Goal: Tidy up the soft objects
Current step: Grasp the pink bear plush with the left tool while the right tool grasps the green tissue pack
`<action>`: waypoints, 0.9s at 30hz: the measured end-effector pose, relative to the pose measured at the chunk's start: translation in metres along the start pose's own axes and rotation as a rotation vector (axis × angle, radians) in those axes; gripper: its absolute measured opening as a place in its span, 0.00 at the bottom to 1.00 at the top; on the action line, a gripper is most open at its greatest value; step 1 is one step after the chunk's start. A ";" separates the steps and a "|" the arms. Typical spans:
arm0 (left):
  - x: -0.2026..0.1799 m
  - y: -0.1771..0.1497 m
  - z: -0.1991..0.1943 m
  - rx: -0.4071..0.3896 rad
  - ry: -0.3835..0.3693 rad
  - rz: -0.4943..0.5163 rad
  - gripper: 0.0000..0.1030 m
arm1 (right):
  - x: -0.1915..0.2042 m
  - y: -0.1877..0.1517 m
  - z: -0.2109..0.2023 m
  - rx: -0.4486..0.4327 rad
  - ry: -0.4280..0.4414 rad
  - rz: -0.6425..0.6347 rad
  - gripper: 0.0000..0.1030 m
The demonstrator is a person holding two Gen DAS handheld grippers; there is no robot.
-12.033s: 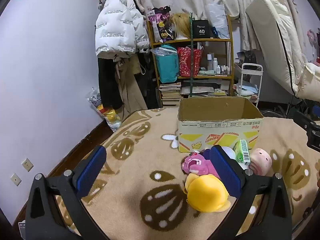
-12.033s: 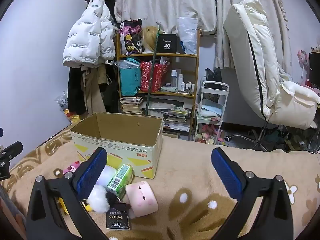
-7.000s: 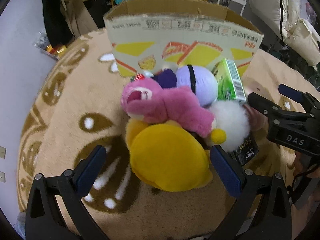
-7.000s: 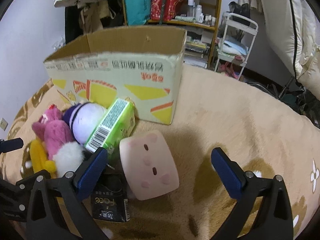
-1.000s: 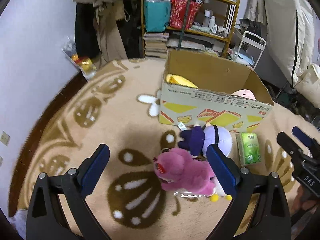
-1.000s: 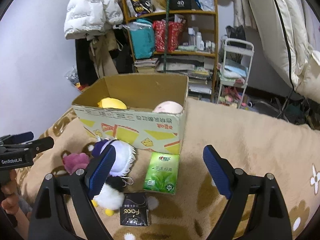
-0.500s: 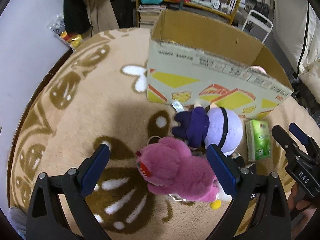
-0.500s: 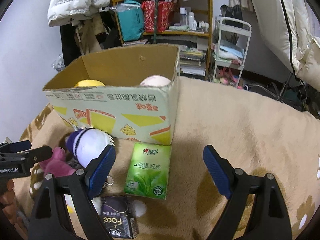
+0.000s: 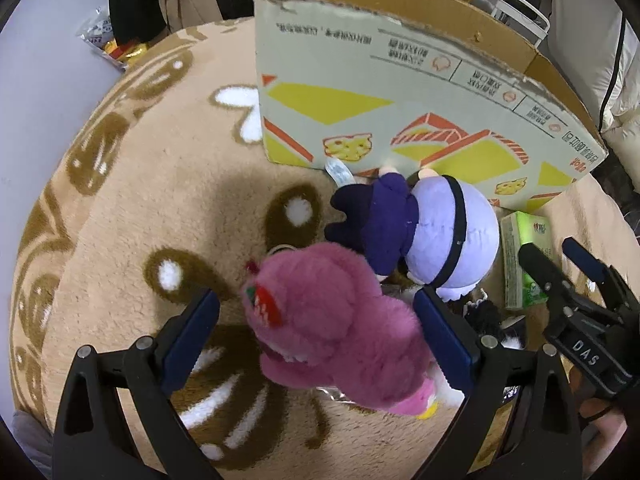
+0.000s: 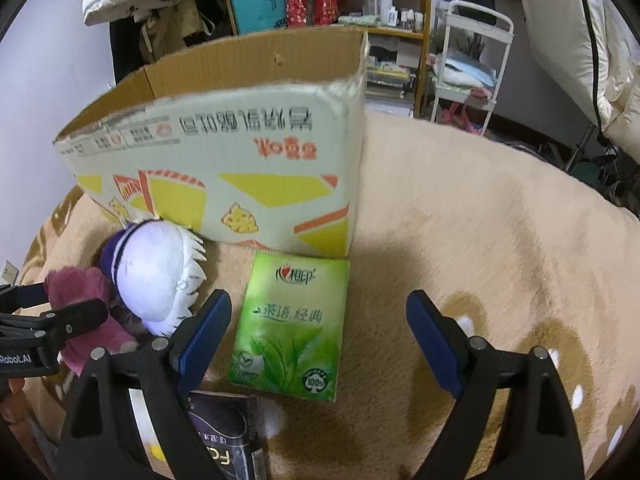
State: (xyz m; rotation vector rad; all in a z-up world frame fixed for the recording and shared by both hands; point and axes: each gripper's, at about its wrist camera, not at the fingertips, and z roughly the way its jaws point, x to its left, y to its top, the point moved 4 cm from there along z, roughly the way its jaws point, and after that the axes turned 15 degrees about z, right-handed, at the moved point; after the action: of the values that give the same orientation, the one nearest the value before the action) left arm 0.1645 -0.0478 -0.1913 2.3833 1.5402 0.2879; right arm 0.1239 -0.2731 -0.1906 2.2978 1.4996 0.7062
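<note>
Beside your cardboard box (image 9: 360, 92), released left fingers (image 9: 192, 332) are straddling the pink plush bear (image 9: 340, 320); right fingers (image 10: 432, 340), also released, are flanking the green tissue pack (image 10: 292, 328).

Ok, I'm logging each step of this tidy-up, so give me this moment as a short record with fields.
left tongs: open, either side of pink plush
right tongs: open, over green pack
purple doll: on blanket, against box
black pack: by green pack
surface: beige blanket
</note>
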 end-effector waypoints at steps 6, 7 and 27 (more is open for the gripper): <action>0.002 0.001 0.013 0.025 -0.025 -0.008 0.94 | -0.001 -0.005 0.011 0.041 -0.011 0.017 0.90; 0.001 0.001 0.014 0.027 -0.022 -0.005 0.94 | -0.002 -0.004 0.013 0.046 -0.011 0.021 0.90; -0.009 -0.008 -0.009 -0.036 0.028 -0.001 0.72 | -0.001 -0.003 0.010 0.059 -0.006 0.019 0.56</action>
State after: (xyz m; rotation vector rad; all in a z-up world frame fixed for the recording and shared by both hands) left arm 0.1513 -0.0519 -0.1855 2.3605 1.5350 0.3475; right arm 0.1268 -0.2725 -0.2006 2.3578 1.5175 0.6687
